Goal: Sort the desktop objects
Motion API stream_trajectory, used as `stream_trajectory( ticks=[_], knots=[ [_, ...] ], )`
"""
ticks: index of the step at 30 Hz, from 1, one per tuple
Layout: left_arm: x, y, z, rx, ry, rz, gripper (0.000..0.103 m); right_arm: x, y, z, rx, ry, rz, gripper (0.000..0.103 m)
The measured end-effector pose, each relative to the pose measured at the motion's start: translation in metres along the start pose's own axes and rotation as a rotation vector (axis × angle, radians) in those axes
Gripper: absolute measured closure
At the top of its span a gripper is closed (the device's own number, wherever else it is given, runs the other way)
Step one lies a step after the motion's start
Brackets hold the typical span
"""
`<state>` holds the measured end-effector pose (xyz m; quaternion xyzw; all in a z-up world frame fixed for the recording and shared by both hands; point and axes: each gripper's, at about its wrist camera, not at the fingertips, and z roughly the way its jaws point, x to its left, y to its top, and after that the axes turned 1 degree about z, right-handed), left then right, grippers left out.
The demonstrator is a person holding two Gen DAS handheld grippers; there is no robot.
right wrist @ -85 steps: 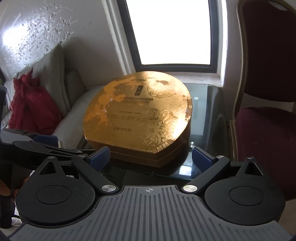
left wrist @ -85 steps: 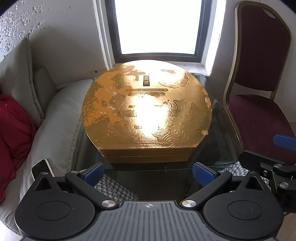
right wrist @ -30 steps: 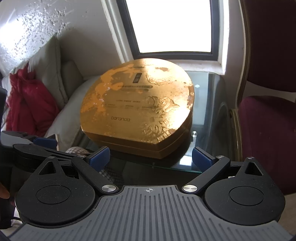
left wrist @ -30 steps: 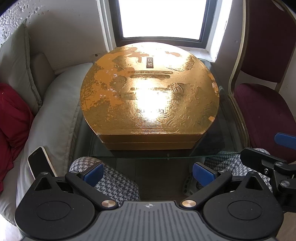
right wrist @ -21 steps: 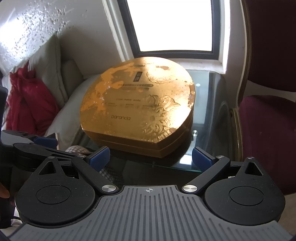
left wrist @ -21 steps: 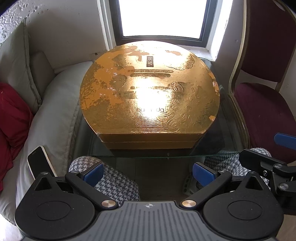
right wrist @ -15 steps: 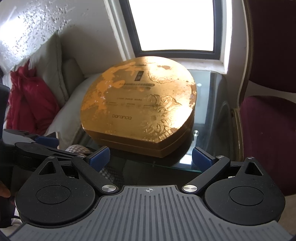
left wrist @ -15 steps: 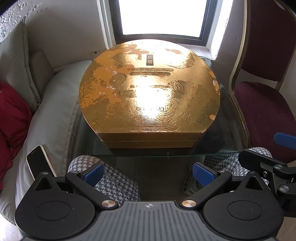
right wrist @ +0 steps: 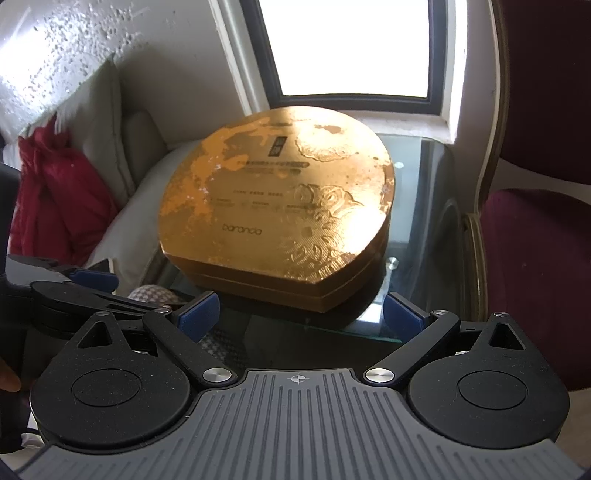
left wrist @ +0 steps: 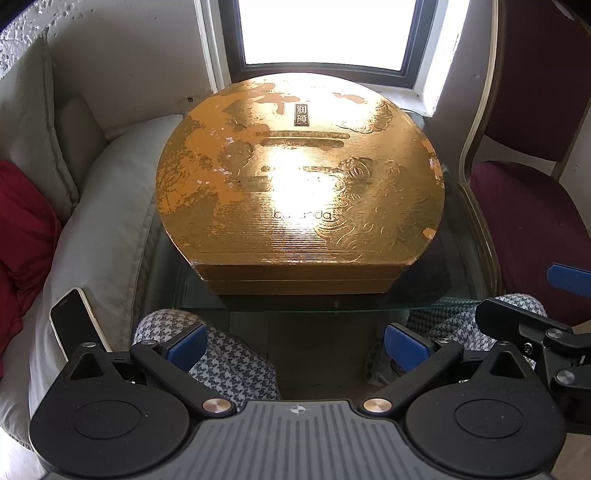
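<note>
**Left wrist view: both grippers close in on the gold box**

Over the last seconds the closed gold box (left wrist: 299, 184) has grown larger in view, sitting on the glass counter (left wrist: 461, 258). Left hand-held gripper (left wrist: 295, 341) and right hand-held gripper (right wrist: 299, 314) both gape empty, short of it, probably approaching.

We count one gold box (left wrist: 299, 177) on one glass counter (left wrist: 461, 273). We count two tongs: the left tongs (left wrist: 295, 341) and the right tongs (right wrist: 300, 312), each with two blue pads. We count one phone (left wrist: 74, 321), one red cloth (left wrist: 22, 236), two pale cushions, one maroon chair (left wrist: 532, 206), one window (left wrist: 321, 33) and two knees in houndstooth fabric.
</note>
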<state>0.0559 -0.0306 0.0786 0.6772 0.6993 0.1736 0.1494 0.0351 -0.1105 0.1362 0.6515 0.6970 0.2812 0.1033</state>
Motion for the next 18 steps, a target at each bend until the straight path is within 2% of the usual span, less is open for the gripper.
stream_trajectory(
  ticks=[18],
  knots=[
    [0.0023, 0.0017, 0.0034, 0.008, 0.001, 0.001, 0.001, -0.0033, -0.0028, 0.0006, 0.012, 0.001, 0.002, 0.004]
  ],
)
